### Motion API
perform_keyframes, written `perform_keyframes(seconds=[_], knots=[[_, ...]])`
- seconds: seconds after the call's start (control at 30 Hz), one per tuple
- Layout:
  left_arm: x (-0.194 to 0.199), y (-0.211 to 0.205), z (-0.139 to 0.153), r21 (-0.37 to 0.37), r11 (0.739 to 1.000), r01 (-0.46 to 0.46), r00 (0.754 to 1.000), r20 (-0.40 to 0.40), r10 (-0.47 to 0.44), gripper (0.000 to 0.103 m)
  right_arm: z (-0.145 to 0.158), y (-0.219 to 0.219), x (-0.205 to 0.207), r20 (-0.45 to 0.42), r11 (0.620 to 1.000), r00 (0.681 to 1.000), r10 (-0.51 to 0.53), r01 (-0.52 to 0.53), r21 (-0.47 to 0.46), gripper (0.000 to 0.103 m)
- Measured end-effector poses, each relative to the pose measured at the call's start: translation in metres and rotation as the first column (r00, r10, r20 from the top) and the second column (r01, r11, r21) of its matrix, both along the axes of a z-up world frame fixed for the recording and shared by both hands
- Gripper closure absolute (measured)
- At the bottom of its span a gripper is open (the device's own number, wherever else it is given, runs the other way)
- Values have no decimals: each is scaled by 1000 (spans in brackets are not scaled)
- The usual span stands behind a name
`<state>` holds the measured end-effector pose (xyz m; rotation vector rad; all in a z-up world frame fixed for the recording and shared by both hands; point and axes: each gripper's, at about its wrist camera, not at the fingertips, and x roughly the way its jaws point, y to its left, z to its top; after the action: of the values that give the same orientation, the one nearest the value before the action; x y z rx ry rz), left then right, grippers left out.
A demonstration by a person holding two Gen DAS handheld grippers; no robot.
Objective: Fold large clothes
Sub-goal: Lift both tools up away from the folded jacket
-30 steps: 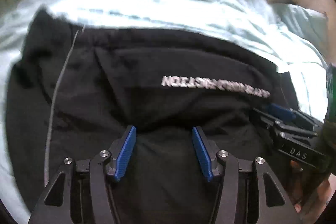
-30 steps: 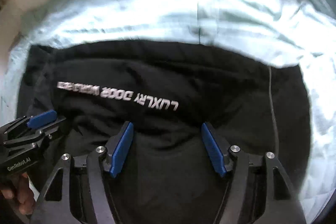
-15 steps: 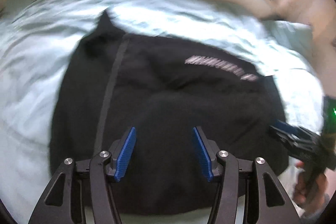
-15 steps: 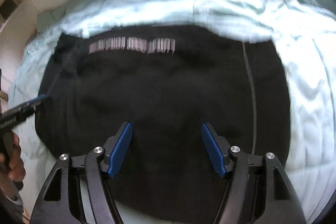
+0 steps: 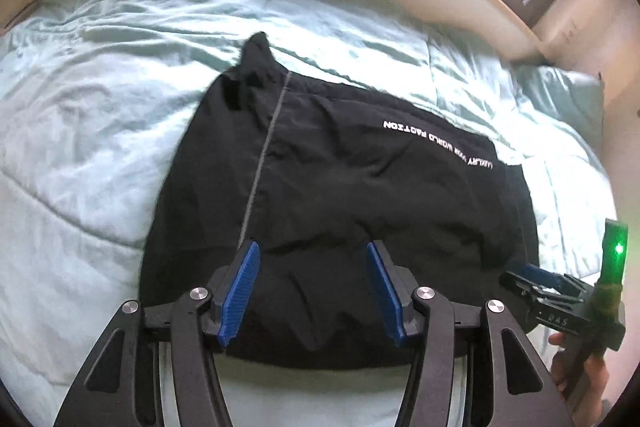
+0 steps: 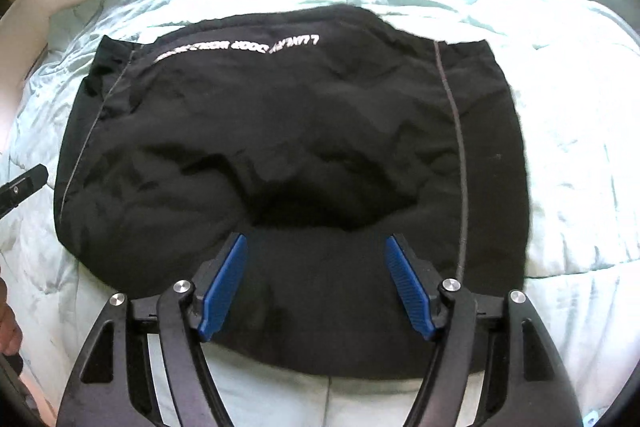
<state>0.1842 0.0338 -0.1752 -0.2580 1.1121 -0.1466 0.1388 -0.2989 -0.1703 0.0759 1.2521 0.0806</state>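
A black garment (image 6: 280, 131) lies folded into a broad, puffy rectangle on a pale green bed cover (image 6: 560, 155). A line of white lettering (image 5: 438, 143) runs near its far edge, and thin grey piping (image 6: 456, 147) runs down each side. Its surface is wrinkled.

Both tools have pulled up and back from the black garment (image 5: 340, 211). A second ago it filled each view, blurred, with the white lettering (image 5: 436, 143) near the middle; now the whole folded shape shows sharp on the bed (image 5: 100, 147), bedding visible along its near edge, the lettering farther up. The right tool (image 6: 316, 279) has just been opening wider, with nothing between its pads. In the left view the right tool (image 5: 532, 279) sits lower, off the garment's corner.
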Motion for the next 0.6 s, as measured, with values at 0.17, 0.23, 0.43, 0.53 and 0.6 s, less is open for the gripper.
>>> perform_keyframes(seconds=[0.17, 0.23, 0.43, 0.53, 0.6], knots=[[-27, 16, 21, 16, 999, -52, 997, 51, 51, 46, 33, -2, -19, 54, 999, 998, 18, -15, -49, 28], [-32, 21, 26, 3, 997, -76, 996, 47, 75, 46, 45, -6, -28, 72, 997, 997, 21, -16, -71, 25], [-46, 29, 32, -14, 995, -101, 994, 46, 101, 46, 62, -17, -40, 103, 998, 995, 2, 5, -62, 25], [-49, 22, 27, 18, 997, -77, 997, 22, 77, 46, 68, -25, -47, 115, 997, 993, -12, 20, -68, 25], [-52, 17, 25, 33, 997, -67, 998, 15, 66, 46, 71, -35, -51, 127, 996, 991, -29, 40, -82, 25]])
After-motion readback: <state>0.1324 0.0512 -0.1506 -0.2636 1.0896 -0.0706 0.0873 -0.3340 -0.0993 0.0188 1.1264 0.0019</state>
